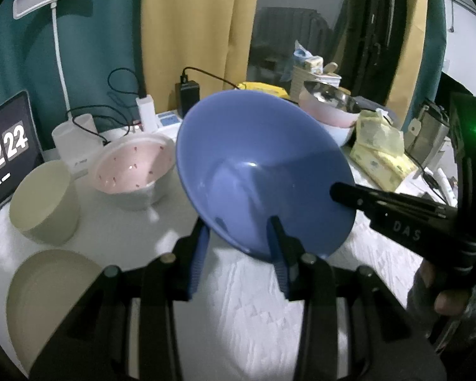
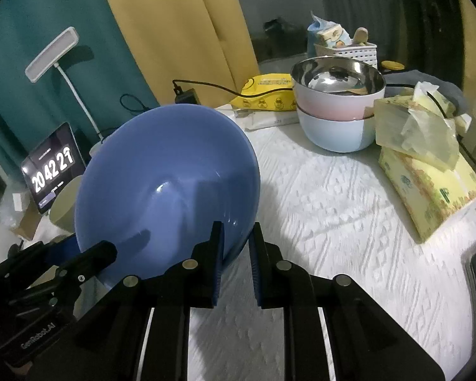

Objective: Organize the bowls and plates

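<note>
**Blue bowl held at its rim by both grippers, above the worktop**

The blue bowl [image 1: 257, 171] is in the air over the white textured worktop [image 2: 349, 222], tilted so that its hollow faces the cameras. The left gripper [image 1: 238, 241] has its fingers [image 1: 277, 241] clenched on the near rim, one inside the bowl and one outside. The right gripper [image 2: 236, 247] grasps the rim at another place in the same way. I think two grips are used because the bowl is wide and smooth, and one pinch at the rim could let it swing.

At the left stand a pink bowl [image 1: 136, 166] and two cream bowls [image 1: 42, 201]. At the far right, a steel-lined pink bowl [image 2: 336, 92] is nested in a light blue one [image 2: 333, 133]. The blue bowl probably goes to one of these groups; I cannot tell which.
</note>
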### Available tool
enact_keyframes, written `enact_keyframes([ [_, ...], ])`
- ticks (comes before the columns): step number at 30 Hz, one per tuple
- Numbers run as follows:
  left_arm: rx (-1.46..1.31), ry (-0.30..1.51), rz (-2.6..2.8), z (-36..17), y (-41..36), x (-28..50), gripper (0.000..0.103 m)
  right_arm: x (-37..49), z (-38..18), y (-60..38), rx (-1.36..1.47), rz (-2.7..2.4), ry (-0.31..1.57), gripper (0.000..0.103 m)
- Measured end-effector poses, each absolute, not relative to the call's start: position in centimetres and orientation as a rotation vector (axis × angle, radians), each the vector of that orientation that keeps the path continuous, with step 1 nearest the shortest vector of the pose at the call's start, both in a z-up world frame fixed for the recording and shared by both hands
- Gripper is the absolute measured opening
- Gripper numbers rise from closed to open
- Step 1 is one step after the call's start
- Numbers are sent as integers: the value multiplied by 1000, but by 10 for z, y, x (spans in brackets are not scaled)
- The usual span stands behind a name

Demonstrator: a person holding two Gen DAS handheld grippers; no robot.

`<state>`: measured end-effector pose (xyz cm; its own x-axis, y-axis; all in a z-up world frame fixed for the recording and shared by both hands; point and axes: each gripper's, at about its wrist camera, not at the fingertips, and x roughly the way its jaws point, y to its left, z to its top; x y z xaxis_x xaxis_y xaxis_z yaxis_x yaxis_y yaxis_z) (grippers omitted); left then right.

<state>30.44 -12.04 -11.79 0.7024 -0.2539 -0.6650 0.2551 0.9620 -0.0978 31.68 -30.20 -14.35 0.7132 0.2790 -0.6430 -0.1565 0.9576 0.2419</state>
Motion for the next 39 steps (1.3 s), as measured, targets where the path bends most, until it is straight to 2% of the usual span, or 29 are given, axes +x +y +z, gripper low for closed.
enact_keyframes([
  [39,-56,799,-299,-133,-85,224,39,237,-149,-271,154,239,798,17],
])
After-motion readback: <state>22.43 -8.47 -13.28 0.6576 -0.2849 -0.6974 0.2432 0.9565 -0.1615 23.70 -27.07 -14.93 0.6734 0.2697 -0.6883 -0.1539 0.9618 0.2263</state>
